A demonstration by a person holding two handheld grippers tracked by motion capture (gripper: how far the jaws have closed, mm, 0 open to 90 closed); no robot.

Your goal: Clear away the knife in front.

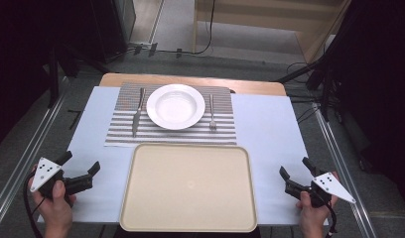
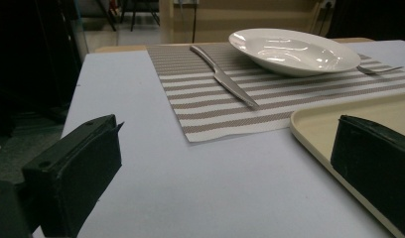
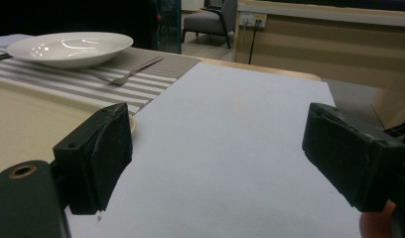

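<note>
Risk: the knife and fork lie flat on the striped placemat, so jaws coming in level would likely skid over them or drag the mat. The plate could tip if pinched at its rim.

Left gripper: jaws wide, empty, low beside the tray; knife ahead of it. Right gripper: wide, empty, mirrored; fork ahead, to its left.

- Right gripper: jaws wide apart, nothing between them, over the pale table sheet.
- Beige tray beside left jaw.
- White plate, fork on striped placemat.
</note>
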